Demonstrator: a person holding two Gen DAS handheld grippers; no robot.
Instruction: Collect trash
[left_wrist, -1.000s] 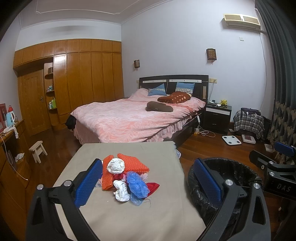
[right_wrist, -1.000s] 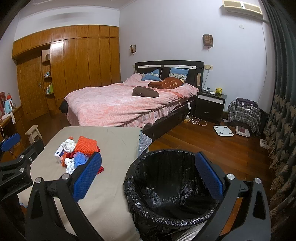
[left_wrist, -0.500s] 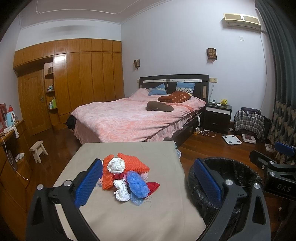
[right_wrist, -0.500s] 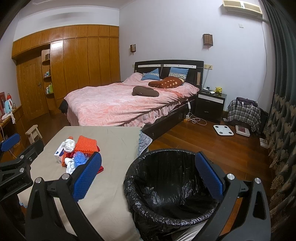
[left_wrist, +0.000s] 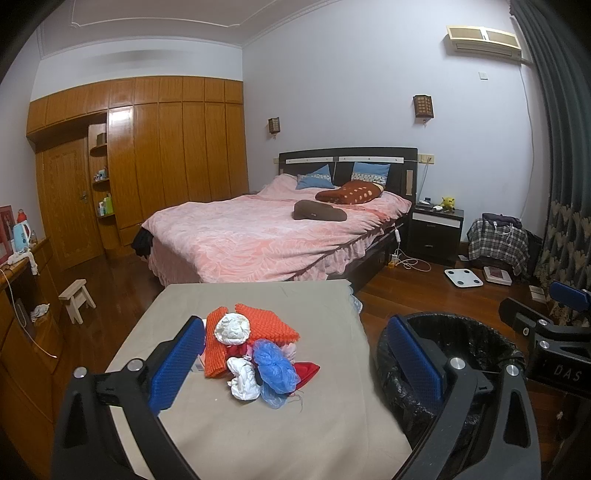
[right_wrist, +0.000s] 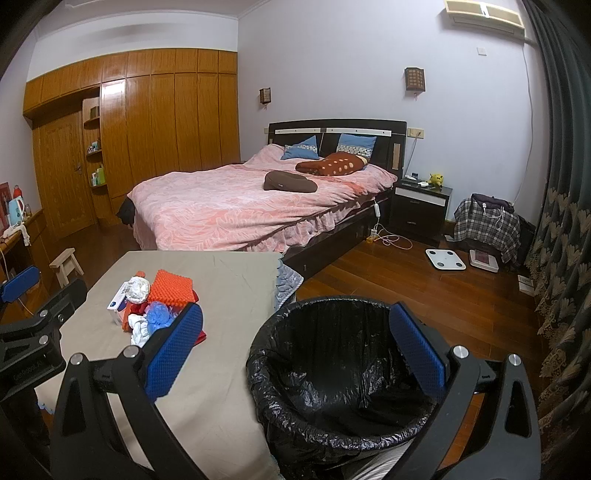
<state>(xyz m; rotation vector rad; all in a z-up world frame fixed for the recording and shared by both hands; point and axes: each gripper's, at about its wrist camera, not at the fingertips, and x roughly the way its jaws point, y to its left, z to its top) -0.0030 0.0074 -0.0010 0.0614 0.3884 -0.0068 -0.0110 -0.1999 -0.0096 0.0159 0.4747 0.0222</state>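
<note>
1. The left tool (left_wrist: 295, 363) hangs wide open and empty above the near edge of the surface (left_wrist: 229, 435).
2. The right tool (right_wrist: 295, 347) is also spread wide and empty, over the black-lined bin (right_wrist: 332, 373).
3. The trash pile (left_wrist: 255, 350) lies mid-surface, left of the bin.

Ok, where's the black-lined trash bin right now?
The black-lined trash bin stands on the wooden floor against the right edge of the beige-covered table, low centre in the right wrist view and at lower right in the left wrist view.
</note>
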